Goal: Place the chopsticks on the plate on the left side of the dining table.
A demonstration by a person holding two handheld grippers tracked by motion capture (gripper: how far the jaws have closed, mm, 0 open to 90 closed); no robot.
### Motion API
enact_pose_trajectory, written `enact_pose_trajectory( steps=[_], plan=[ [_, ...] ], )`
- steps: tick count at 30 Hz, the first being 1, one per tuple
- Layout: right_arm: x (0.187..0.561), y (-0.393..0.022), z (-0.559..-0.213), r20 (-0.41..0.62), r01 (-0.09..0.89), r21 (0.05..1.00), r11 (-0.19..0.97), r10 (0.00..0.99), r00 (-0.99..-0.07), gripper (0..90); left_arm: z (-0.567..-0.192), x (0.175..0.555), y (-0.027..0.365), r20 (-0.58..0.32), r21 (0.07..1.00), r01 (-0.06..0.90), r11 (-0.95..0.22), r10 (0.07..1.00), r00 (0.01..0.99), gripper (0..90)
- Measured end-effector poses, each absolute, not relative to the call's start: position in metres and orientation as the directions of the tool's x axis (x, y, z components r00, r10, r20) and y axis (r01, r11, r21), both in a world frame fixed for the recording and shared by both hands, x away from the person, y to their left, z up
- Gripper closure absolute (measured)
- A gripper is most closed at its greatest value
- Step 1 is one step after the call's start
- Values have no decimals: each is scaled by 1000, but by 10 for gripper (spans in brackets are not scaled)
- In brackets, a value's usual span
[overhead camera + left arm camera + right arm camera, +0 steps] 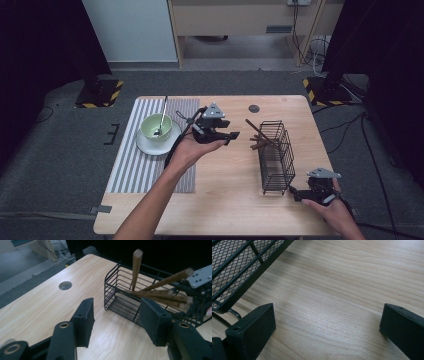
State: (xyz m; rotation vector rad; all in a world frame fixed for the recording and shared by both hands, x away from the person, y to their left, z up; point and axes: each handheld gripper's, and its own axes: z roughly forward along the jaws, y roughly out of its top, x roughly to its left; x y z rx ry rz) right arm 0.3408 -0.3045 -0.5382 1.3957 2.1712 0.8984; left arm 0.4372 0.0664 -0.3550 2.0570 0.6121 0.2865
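A black wire basket (276,155) stands on the right half of the wooden table (225,200), with several brown wooden sticks (259,137) leaning out of its far end. My left gripper (232,135) hovers left of the basket, pointing at it. In the left gripper view its jaws (116,317) stand apart with nothing between them; the basket (117,290) and the sticks (160,293) lie just ahead. My right gripper (293,192) rests low by the basket's near corner, open. In the right gripper view (327,322) bare wood lies between its jaws and the basket (242,267) is at upper left.
A green bowl (155,126) with a metal spoon (162,116) sits on a white saucer (145,145) on a striped grey placemat (135,170) at the table's left. A round hole (254,108) marks the table's far edge. Dark stands flank the table on the floor.
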Motion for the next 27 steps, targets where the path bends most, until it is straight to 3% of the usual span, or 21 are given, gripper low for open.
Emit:
enact_pose_trajectory(
  steps=[27],
  plan=[
    [341,-305,-538,6,646,704,295,907,-421,4,-343,456,27,-77,854,296,-428,460,885,555]
  ],
)
